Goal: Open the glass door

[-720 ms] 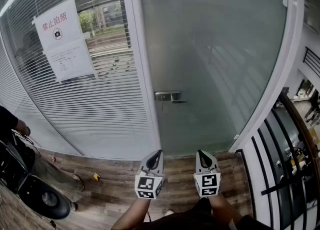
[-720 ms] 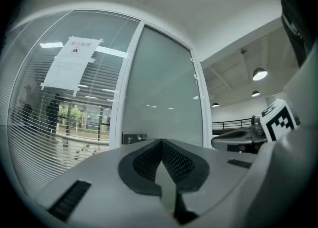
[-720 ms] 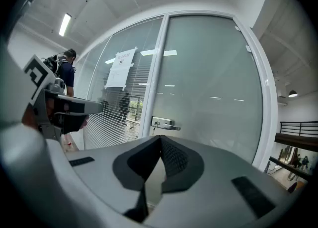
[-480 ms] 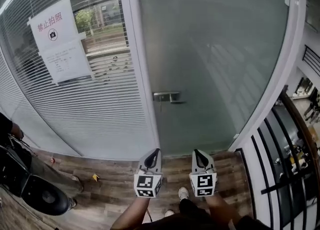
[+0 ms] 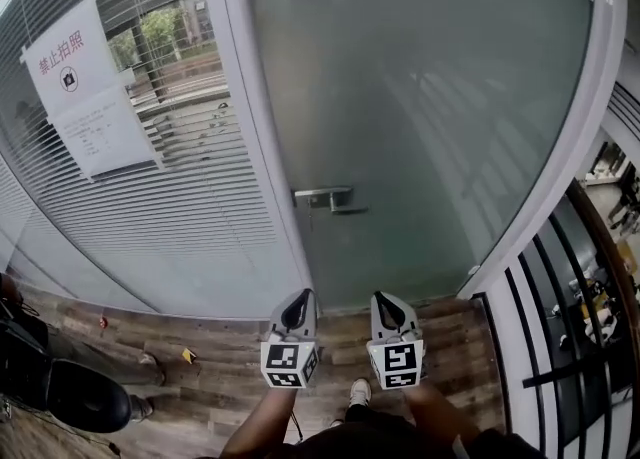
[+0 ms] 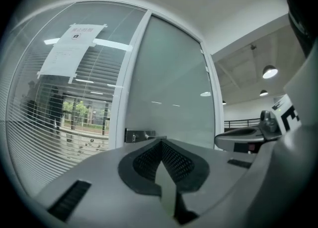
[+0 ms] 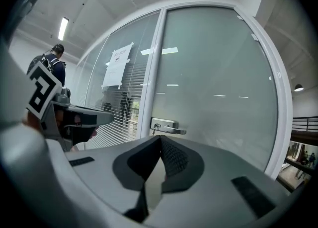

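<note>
A frosted glass door (image 5: 420, 117) in a white frame stands closed straight ahead. Its metal lever handle (image 5: 335, 199) sits at the door's left edge, also seen as the handle (image 7: 168, 126) and the handle (image 6: 139, 135) in the two gripper views. Both grippers are held level, side by side, well short of the door and below the handle in the head view. My left gripper (image 5: 299, 299) is shut with nothing in it, its tips (image 6: 160, 143) meeting. My right gripper (image 5: 382, 301) is shut and empty too, pointing just right of the handle (image 7: 160, 140).
Left of the door is a glass wall with blinds and a taped paper notice (image 5: 78, 97). A black railing (image 5: 560, 337) runs at the right. A dark round-based object (image 5: 70, 392) stands on the wooden floor (image 5: 210, 342) at the lower left. A person with a backpack (image 7: 52, 68) stands at the left.
The door and handle have come nearer and the notice has slid left in the head view. Both grippers stay shut and side by side, slightly closer together.
</note>
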